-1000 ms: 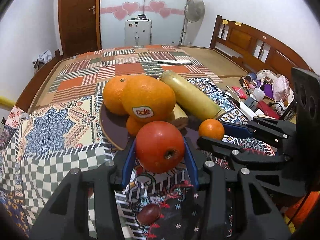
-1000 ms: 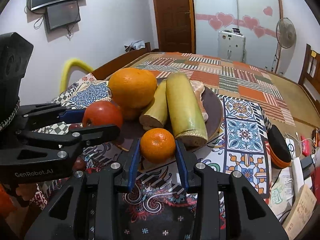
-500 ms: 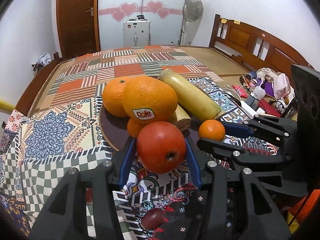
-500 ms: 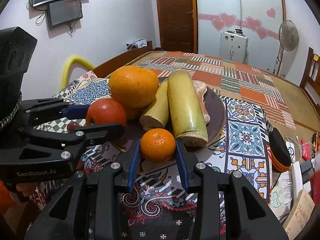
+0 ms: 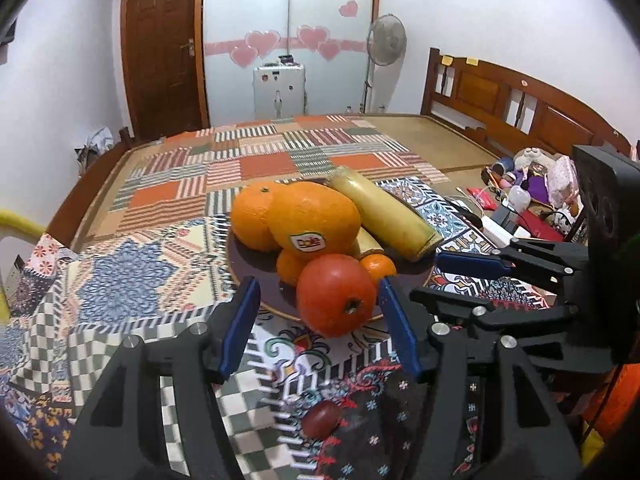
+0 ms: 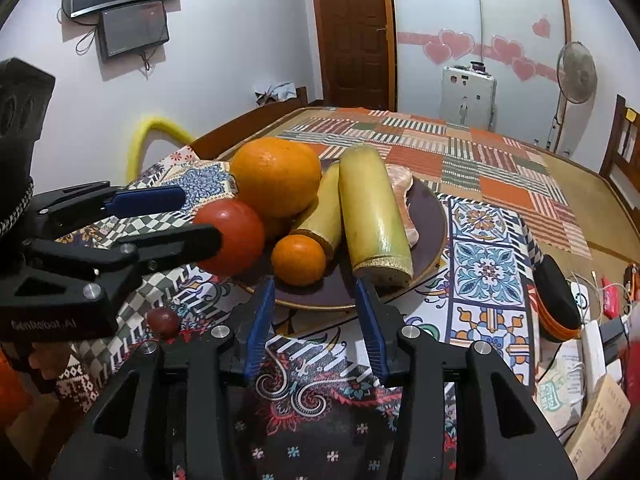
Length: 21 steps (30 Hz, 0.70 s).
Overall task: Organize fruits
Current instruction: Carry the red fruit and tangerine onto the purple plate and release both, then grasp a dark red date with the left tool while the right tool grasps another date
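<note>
Two grippers, both facing the dark plate [image 5: 248, 258] from its near side. Left gripper [image 5: 317, 284] with jaws spread wide, blue pads either side of the red tomato [image 5: 334, 296]; clear gap at the left pad, right pad just beside the skin, contact there impossible to tell. Tomato sitting at the plate's near rim, stem end turned toward the camera. Right gripper [image 6: 315, 286] likewise wide open, gripping nothing, fingertips just short of the plate's near rim, with the small orange [image 6: 298, 260] beyond them on the plate.

Piled farther back on the plate: large orange with a Dole sticker [image 5: 316, 216] directly behind the tomato, second orange [image 5: 252, 216] touching it toward the plate's left side, long yellow-green cut stalk [image 6: 372, 216] lying lengthwise along the plate's right half, cut end toward the near rim, thinner stalk piece [image 6: 320, 208] wedged between it and the oranges. Small orange against the thinner stalk's cut end, beside the tomato.

Off the plate, nearer than its front rim, on the patterned cloth [image 6: 484, 264]: one small dark red fruit [image 5: 322, 414], apart from both grippers' pads.
</note>
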{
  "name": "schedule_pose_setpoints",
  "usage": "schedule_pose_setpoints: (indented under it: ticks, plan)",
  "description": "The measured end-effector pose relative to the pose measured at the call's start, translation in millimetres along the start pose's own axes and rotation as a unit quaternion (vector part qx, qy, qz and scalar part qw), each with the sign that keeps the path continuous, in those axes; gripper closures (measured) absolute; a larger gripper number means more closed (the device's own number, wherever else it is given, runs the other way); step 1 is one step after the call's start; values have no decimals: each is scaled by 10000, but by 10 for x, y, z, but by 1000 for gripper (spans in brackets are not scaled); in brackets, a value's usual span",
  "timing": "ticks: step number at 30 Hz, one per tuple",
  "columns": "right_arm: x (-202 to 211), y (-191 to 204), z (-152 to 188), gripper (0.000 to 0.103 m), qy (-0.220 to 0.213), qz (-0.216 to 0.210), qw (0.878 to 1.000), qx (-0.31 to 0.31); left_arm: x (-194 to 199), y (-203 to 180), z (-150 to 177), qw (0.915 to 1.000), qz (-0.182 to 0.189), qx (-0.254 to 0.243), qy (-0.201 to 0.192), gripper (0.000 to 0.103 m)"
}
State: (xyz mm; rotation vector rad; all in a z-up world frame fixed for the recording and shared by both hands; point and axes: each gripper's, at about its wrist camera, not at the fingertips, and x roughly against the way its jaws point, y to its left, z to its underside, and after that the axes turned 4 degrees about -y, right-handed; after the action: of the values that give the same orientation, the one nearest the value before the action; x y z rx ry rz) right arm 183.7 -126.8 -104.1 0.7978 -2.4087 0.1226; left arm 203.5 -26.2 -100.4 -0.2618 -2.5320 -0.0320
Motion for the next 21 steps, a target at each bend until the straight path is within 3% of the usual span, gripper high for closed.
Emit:
schedule_pose_setpoints:
  ticks: [7, 21]
  plan:
    - [185, 186, -29, 64, -211, -72, 9997, 44, 394, 196, 63, 9990, -311, 100, -309, 37]
    - [-106, 618, 101, 64, 73, -519, 9986, 65, 709, 657, 550, 9970, -617, 467, -25, 34]
